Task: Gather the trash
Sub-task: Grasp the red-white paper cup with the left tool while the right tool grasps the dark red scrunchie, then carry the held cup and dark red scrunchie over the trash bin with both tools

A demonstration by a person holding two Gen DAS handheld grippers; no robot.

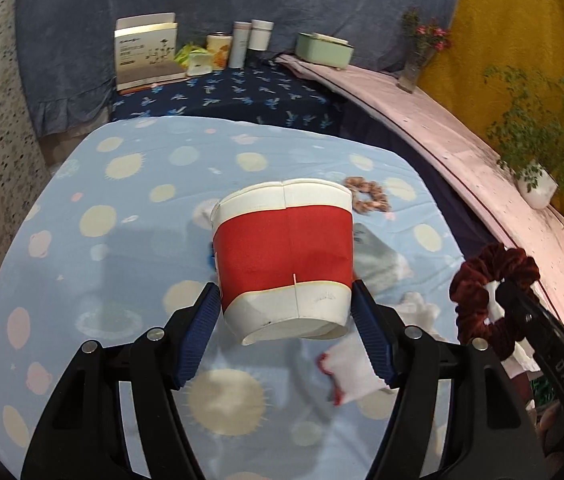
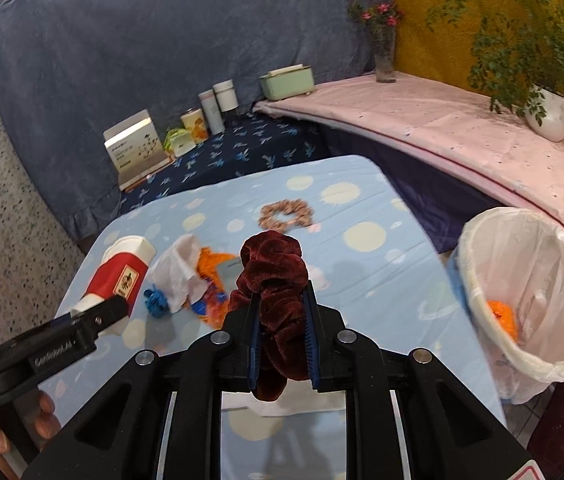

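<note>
My left gripper (image 1: 283, 300) is shut on a red and white paper cup (image 1: 285, 256), held tilted above the blue dotted tablecloth (image 1: 122, 208); the cup also shows in the right wrist view (image 2: 122, 272). My right gripper (image 2: 282, 300) is shut on a dark red velvet scrunchie (image 2: 272, 276), which also shows in the left wrist view (image 1: 481, 280). A bin with a white liner (image 2: 537, 280) stands at the table's right edge with an orange scrap (image 2: 503, 316) inside. White tissue (image 2: 180, 268), orange wrapper (image 2: 212, 268) and a blue scrap (image 2: 156, 300) lie on the table.
A beige scrunchie (image 2: 285, 214) lies further back on the table. A box (image 2: 136, 146), cans and bottles (image 2: 214, 108) stand on the dark cloth behind. A pink ledge (image 2: 441, 128) carries a green box, a vase and a potted plant (image 2: 549, 112).
</note>
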